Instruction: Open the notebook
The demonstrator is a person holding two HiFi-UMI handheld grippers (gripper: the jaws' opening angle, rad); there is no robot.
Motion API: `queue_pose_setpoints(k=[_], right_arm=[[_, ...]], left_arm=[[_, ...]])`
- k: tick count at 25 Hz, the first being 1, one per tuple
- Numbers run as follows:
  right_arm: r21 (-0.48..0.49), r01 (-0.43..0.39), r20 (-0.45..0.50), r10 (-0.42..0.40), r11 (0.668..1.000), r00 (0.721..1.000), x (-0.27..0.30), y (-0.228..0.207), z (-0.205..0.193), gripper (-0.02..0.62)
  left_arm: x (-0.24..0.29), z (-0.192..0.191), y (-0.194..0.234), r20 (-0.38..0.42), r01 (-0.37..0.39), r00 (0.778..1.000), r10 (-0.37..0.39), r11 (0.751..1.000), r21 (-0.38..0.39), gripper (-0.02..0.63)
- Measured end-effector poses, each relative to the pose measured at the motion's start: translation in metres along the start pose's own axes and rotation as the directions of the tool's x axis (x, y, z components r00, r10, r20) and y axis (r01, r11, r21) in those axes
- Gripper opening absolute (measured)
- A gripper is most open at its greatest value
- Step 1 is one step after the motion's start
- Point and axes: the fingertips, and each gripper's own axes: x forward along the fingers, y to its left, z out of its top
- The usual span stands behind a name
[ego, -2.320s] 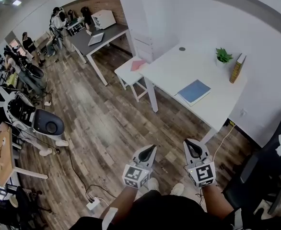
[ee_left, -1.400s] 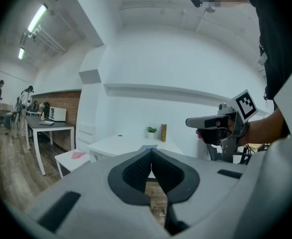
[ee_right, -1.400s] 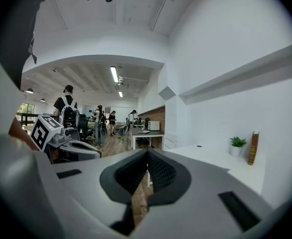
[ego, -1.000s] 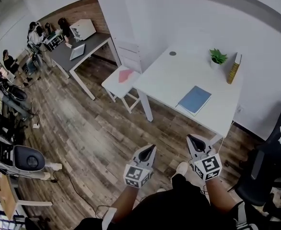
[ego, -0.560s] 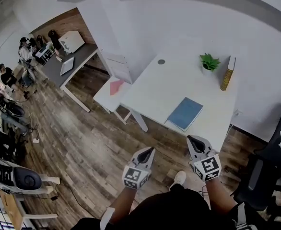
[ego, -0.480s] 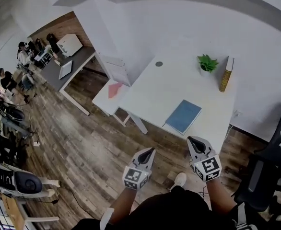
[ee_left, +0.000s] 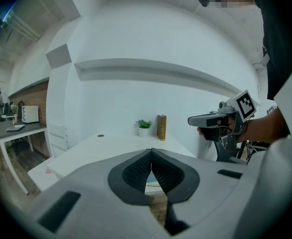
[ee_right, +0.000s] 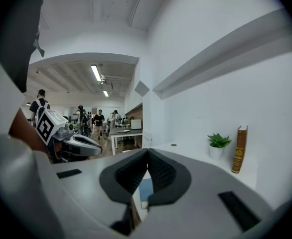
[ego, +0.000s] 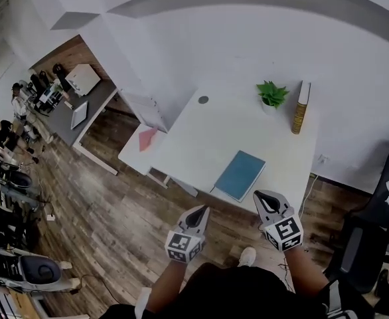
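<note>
Jaws of the left gripper (ee_left: 151, 152) and the right gripper (ee_right: 147, 152) are pressed together, empty. Both hover by the white table (ego: 201, 135), where the blue notebook (ego: 239, 175) lies closed near the front edge. The approach seems in hand; next, a tip must catch the cover's edge.

Desk (ego: 247, 131) smooth matt white ahead of me. Notebook (ego: 239, 175) cover matt blue. Floor (ego: 115, 198) grainy wood planks. My left tongs (ee_left: 151, 151): matt grey plastic, ribbed black pads (ee_left: 136, 171).

Open tabletop (ego: 204, 135) around notebook (ego: 239, 175), plant (ego: 271, 94) and upright book (ego: 300, 108) at far edge, office chair (ego: 374, 231) right
</note>
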Motion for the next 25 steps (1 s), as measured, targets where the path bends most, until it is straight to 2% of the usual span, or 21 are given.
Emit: queue_pose_setpoints(k=[10, 17, 19, 22, 25], right_arm=[[0.048, 0.079, -0.023, -0.078, 0.996, 0.997, -0.001, -0.037, -0.012, 0.002], [0.062, 0.170, -0.045, -0.167, 0.984, 0.985, 0.021, -0.044, -0.015, 0.003], [0.079, 0.207, -0.041, -0.204, 0.975, 0.978, 0.025, -0.048, -0.013, 0.003], [0.109, 0.255, -0.035, -0.253, 0.961, 0.967, 0.031, -0.050, -0.012, 0.003], [0.127, 0.300, -0.049, -0.296, 0.945, 0.954, 0.033, -0.048, -0.016, 0.003]], left_arm=[[0.062, 0.000, -0.001, -0.036, 0.116, 0.993, -0.115, 0.993, 0.034, 0.006], [0.091, -0.011, 0.010, -0.099, 0.243, 0.968, -0.232, 0.962, 0.124, 0.008], [0.096, -0.011, 0.009, -0.123, 0.283, 0.956, -0.266, 0.946, 0.156, 0.008], [0.102, -0.017, 0.009, -0.164, 0.361, 0.930, -0.329, 0.904, 0.229, 0.014], [0.107, -0.029, 0.007, -0.219, 0.428, 0.902, -0.373, 0.847, 0.317, 0.092]])
